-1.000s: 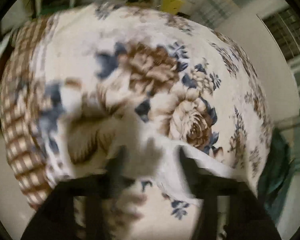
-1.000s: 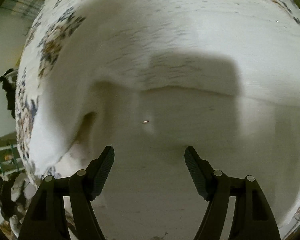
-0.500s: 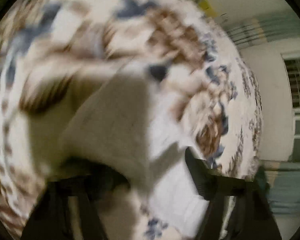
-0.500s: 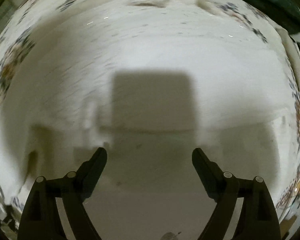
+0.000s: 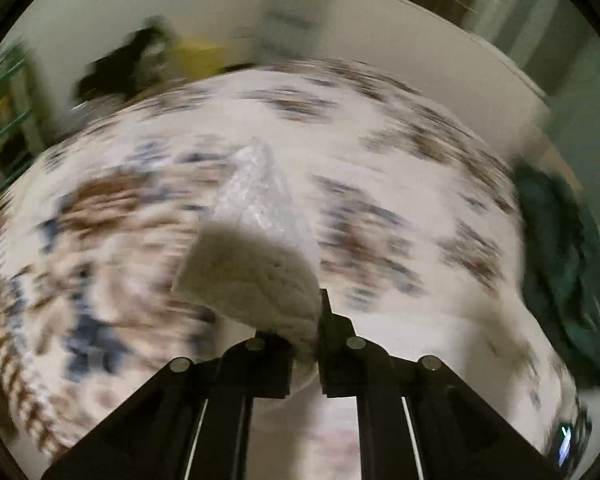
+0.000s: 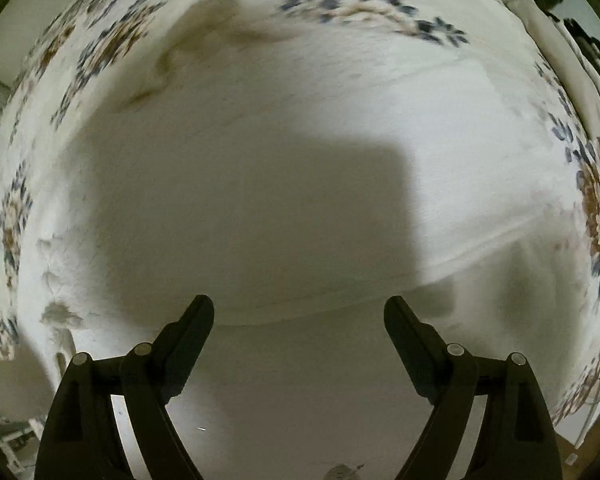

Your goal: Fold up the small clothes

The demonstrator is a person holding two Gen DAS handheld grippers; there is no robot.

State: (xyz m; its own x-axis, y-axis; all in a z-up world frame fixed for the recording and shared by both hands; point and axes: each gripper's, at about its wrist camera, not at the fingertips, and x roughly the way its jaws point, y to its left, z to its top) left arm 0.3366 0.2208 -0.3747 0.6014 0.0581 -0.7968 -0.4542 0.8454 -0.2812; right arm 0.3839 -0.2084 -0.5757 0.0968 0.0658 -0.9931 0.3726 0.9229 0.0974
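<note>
Step in hand: fold under way, judging by one corner lifted clear while the rest of the white garment (image 6: 260,152) lies spread flat.
Left tongs (image 5: 306,344): pinched together on a corner of the white garment (image 5: 252,280), cloth bunched between them and rising toward frame centre; have just been closing, with cloth between them.
Right tongs (image 6: 299,316): spread wide, nothing between, hovering at lower centre over the flat cloth; have just been opening.
Garment location: fills most of the right wrist view, one hem edge running across the middle right; in the left wrist view only the held corner, at centre.
Surface: floral bedspread (image 5: 400,184), blurred in the left view, visible around the garment's edges in the right.
Next move, as judged: carry the held corner across onto the flat part; right tongs well placed to pin or catch the opposite edge.
In the way: dark green cloth (image 5: 564,280) at right edge, well apart from the fold.
Caution: a one-corner grip is likely to drag and wrinkle the layer beneath.
</note>
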